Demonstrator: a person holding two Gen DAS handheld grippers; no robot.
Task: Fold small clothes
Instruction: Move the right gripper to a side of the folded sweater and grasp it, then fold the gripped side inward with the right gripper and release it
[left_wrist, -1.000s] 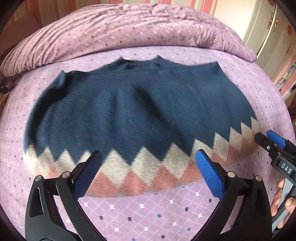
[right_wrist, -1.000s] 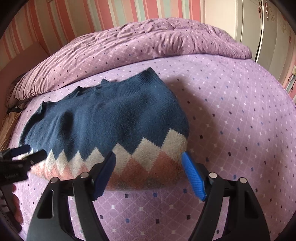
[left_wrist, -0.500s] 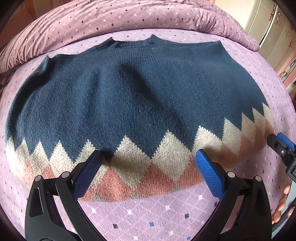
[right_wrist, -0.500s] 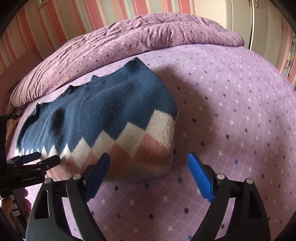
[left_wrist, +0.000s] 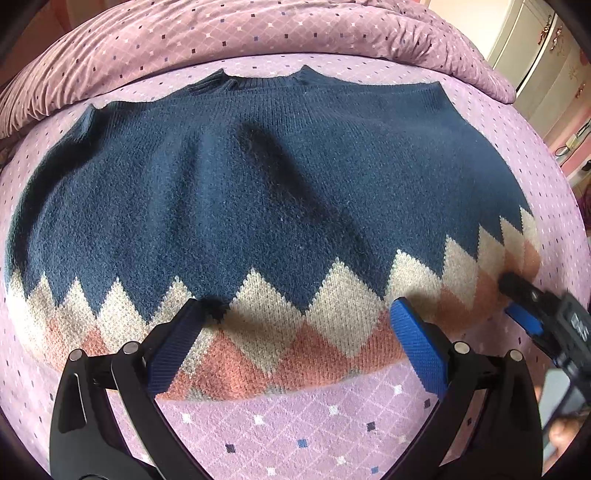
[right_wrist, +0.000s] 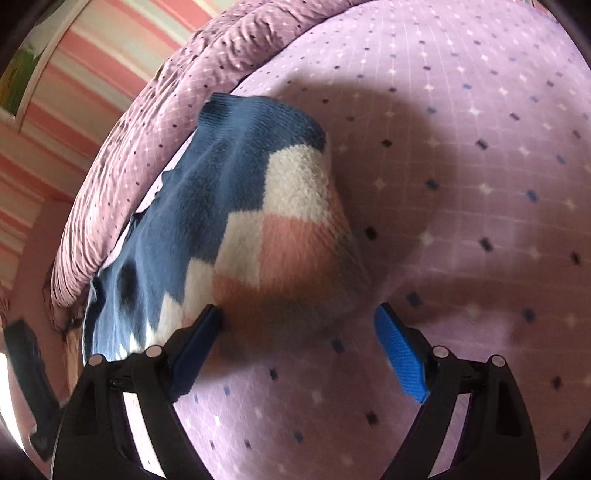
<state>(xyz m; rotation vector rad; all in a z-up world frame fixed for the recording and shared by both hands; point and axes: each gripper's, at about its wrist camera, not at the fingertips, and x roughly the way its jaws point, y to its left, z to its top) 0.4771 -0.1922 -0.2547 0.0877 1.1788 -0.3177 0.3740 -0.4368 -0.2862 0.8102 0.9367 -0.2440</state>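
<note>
Your left tool (left_wrist: 295, 332) hangs wide open over the bottom edge of the sweater (left_wrist: 266, 206). Its blue pads hold nothing. A second ago it was a bit higher, and the whole sweater fit in its view. Now the zigzag band at the hem fills the space between the pads, so you have come down close to the hem.

Your right tool (right_wrist: 299, 332) is wide open too, and it holds nothing. It has dropped lower and rolled over to one side, so the bed (right_wrist: 461, 184) now looks tilted in its view. A second ago both its pads were over the hem. Now its left pad sits right at the pink corner of the sweater, and its right pad is over bare bed cover. I think this means both tools are getting ready to pinch the hem, one near the middle and one at the right corner.

The sweater lies flat on the purple bed, neck away from you, near the rolled quilt (left_wrist: 258, 33). Its hem is the part nearest you. The fold has not started yet.
</note>
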